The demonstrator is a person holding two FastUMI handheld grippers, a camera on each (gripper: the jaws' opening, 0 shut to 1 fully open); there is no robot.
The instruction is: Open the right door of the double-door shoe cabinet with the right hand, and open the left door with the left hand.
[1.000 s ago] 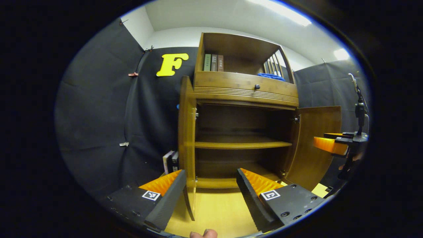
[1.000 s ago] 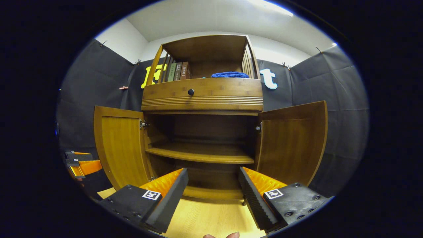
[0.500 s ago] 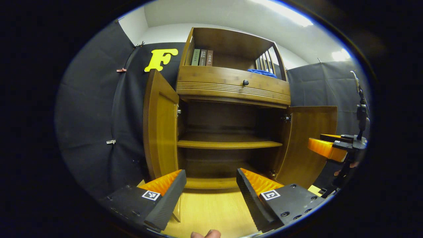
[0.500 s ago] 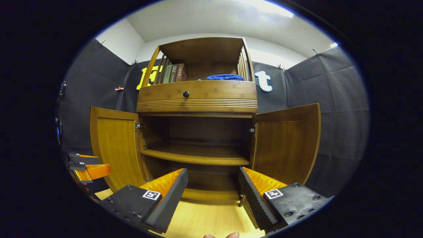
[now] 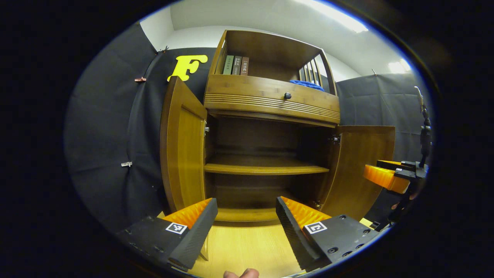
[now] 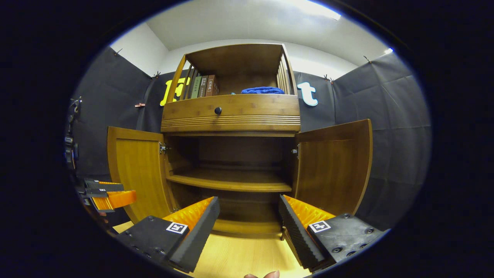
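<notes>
Both pairs of jaws stand apart and empty: the left gripper point(image 5: 246, 216) and the right gripper point(image 6: 249, 216) hang in front of the shoe cabinet point(image 6: 230, 116), touching nothing. Its left door point(image 6: 137, 166) and right door point(image 6: 334, 166) both stand wide open, baring a dark inside with one shelf point(image 6: 231, 181). Up top sit books point(image 6: 202, 85) and a blue cloth point(image 6: 262, 90), half hidden behind the rail. Shadow swallows the cabinet's back corners.

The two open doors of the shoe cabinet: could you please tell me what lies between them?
Between the left door and the right door, the right gripper view shows the open cabinet interior: one bare wooden shelf with dark compartments above and below.
</notes>
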